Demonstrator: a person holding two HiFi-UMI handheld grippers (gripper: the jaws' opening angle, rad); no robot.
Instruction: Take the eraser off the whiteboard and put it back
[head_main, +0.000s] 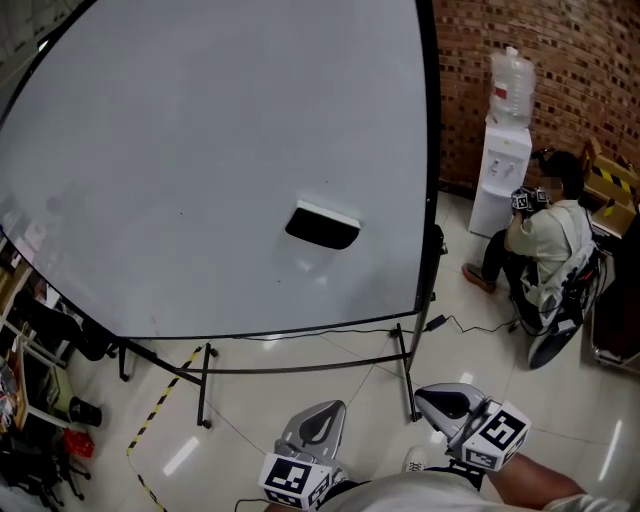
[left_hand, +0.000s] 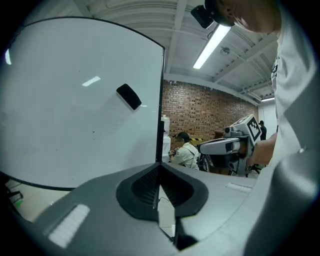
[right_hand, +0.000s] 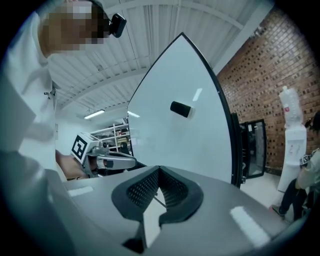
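Observation:
A black eraser (head_main: 322, 227) clings to the large whiteboard (head_main: 180, 170), right of its middle; it also shows as a dark block (left_hand: 129, 96) in the left gripper view and as a dark eraser (right_hand: 180, 108) in the right gripper view. My left gripper (head_main: 320, 422) and right gripper (head_main: 447, 401) hang low at the bottom of the head view, well short of the board. Both are shut with nothing between the pads. Each gripper shows in the other's view: the right gripper (left_hand: 226, 145) and the left gripper (right_hand: 114, 161).
The whiteboard stands on a black metal frame (head_main: 205, 385) with a cable (head_main: 440, 322) trailing on the floor. A seated person (head_main: 545, 240) and a water dispenser (head_main: 500, 175) are at the right by a brick wall (head_main: 580, 60). Shelves with clutter (head_main: 30, 400) stand at the left.

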